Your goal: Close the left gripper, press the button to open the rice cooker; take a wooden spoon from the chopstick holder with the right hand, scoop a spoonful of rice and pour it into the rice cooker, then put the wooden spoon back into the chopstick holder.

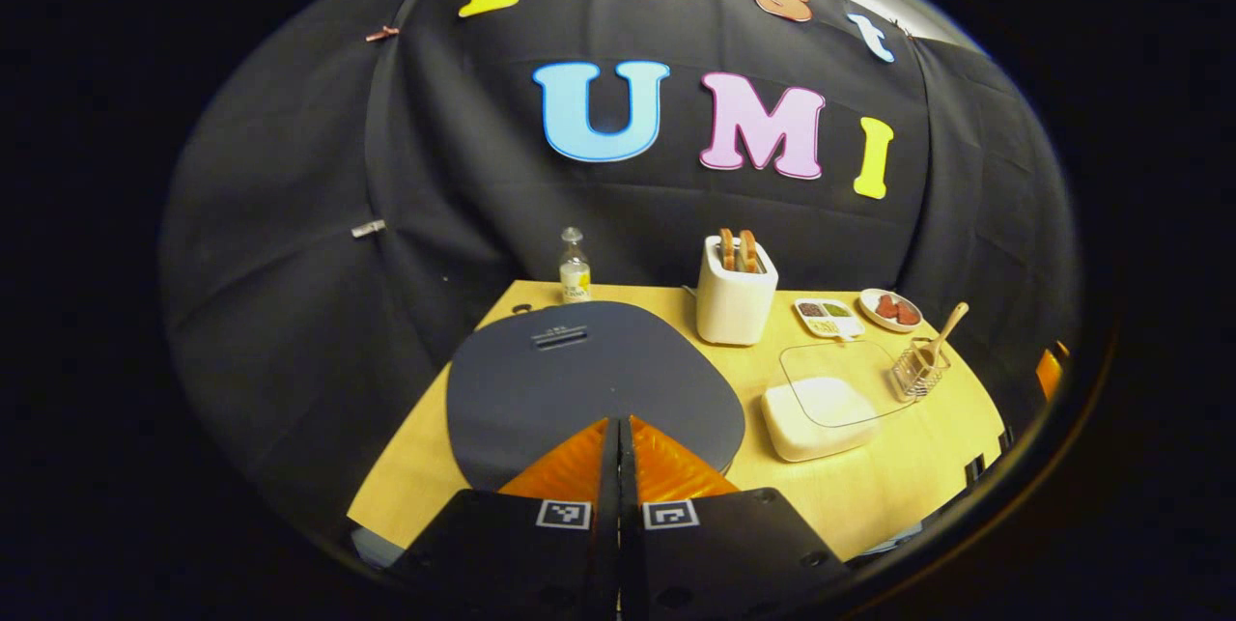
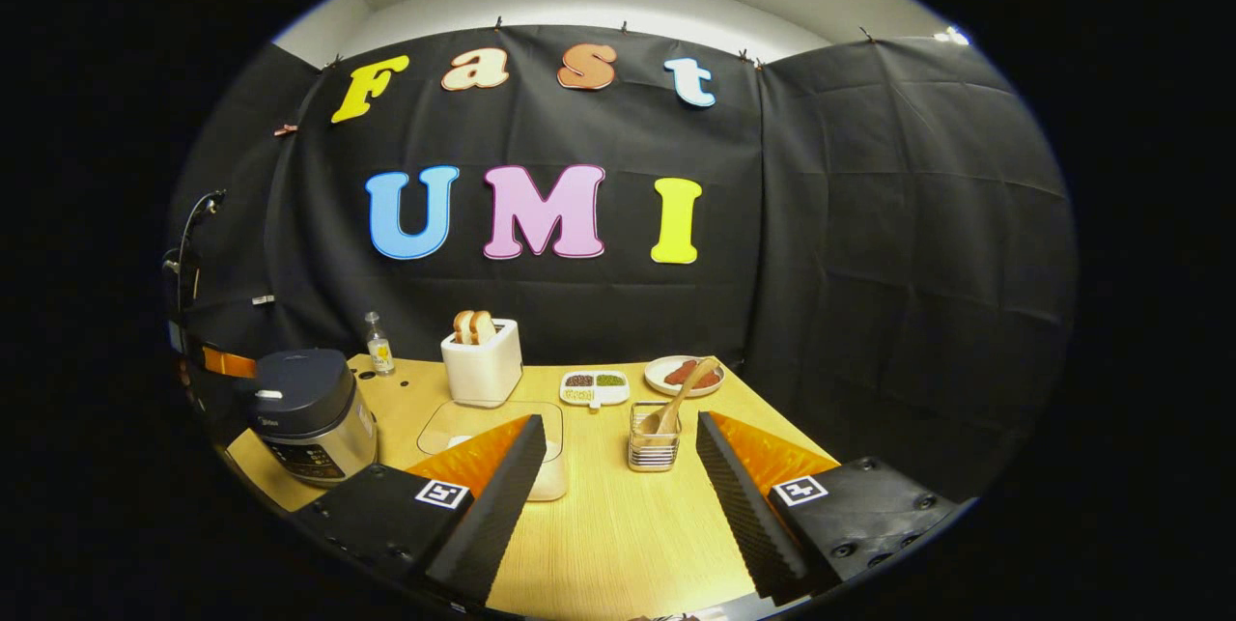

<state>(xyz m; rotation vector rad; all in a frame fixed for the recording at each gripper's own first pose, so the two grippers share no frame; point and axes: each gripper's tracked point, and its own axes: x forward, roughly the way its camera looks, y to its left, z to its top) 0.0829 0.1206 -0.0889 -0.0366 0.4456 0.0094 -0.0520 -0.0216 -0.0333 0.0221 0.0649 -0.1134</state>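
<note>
The rice cooker's dark lid is closed, with its button slot toward the far side. My left gripper is shut with nothing in it, its tips over the near part of the lid. In the right gripper view the rice cooker stands at the table's left. The wooden spoon leans in the wire chopstick holder, just beyond my open right gripper. The white rice box with its clear lid sits between cooker and holder. My right gripper's left finger partly hides the rice box.
A white toaster with bread stands at the back of the wooden table, and a small bottle stands to its left. A divided condiment dish and a plate of food lie behind the holder.
</note>
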